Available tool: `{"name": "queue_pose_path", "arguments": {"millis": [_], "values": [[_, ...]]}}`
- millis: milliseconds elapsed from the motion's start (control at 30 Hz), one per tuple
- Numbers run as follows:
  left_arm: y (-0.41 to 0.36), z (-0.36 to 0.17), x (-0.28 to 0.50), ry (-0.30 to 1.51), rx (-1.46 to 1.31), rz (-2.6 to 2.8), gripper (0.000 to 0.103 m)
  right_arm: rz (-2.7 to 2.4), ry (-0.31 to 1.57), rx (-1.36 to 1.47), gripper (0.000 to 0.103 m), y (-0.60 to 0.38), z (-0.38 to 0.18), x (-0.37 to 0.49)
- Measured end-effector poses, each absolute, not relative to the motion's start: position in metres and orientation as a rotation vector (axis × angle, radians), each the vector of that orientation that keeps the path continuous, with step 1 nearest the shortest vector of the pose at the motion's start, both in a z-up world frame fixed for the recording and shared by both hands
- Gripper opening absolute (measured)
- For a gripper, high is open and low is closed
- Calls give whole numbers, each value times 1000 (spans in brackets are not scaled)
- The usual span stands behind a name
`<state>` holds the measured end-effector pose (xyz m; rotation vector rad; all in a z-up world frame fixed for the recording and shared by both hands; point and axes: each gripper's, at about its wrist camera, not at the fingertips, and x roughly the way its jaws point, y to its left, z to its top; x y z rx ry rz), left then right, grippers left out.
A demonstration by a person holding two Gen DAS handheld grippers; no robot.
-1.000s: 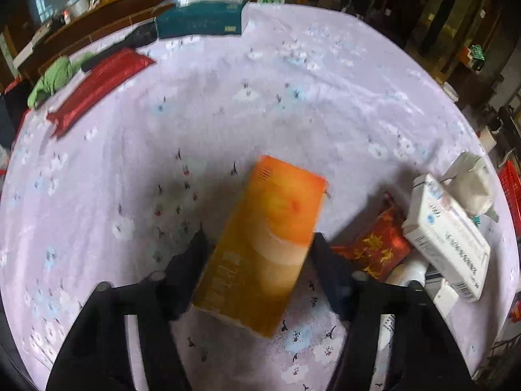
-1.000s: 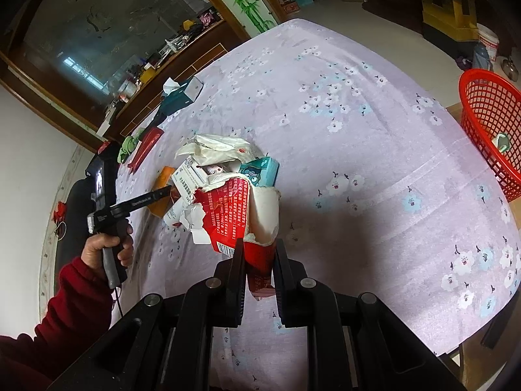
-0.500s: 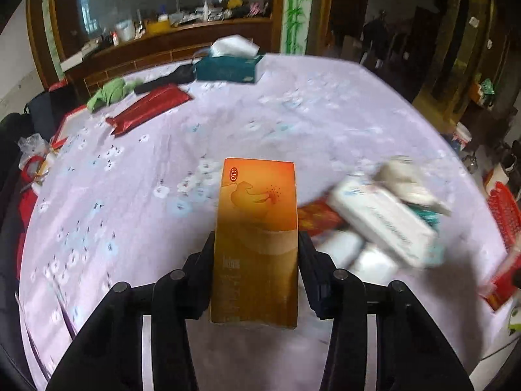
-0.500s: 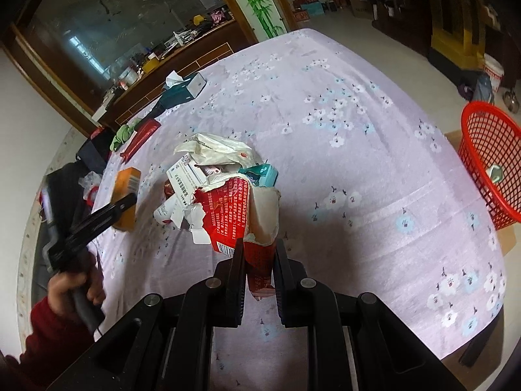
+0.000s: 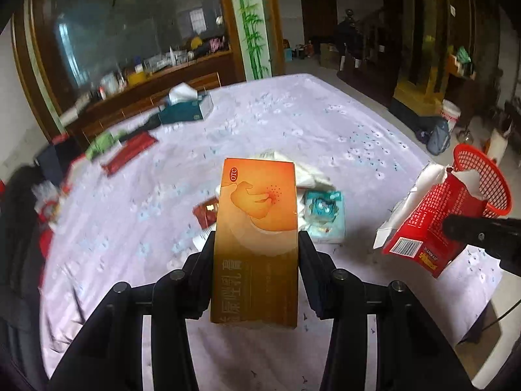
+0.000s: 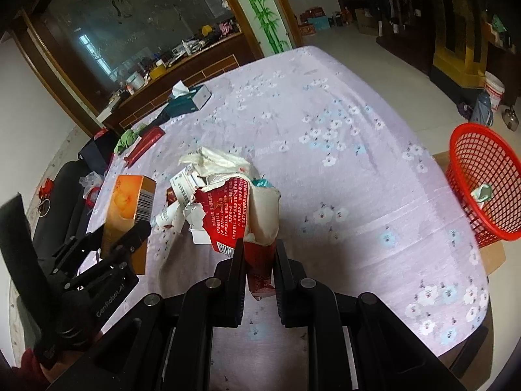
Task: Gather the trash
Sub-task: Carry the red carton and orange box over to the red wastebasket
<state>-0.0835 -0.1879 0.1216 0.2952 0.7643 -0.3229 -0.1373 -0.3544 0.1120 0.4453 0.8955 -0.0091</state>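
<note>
While the left gripper (image 5: 255, 254) is pinching an orange OTC medicine box (image 5: 257, 228), the right gripper (image 6: 259, 254) is clamping a torn red carton (image 6: 237, 215); only the right view is showing something pale, perhaps packaging, inside the red basket (image 6: 482, 195).

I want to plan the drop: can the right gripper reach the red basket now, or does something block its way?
Probably yes. The right gripper, shut on the torn red carton, has only bare tablecloth between it and the red basket past the table's right edge. The left gripper stands on the other side.
</note>
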Motion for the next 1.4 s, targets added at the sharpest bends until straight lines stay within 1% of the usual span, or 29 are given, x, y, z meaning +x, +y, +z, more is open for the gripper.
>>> {"name": "queue_pose_path", "arguments": {"millis": [200,400,1400], "values": [[-218,143,-94,695,361,-336,45,-44,858,461,16,-374,123,-151],[-237,152,-100,665,378,-359,45,-82,845,473,16,-391,128,-162],[-272,145,-100,669,396,-427,45,-156,841,489,16,-423,132,-182]]}}
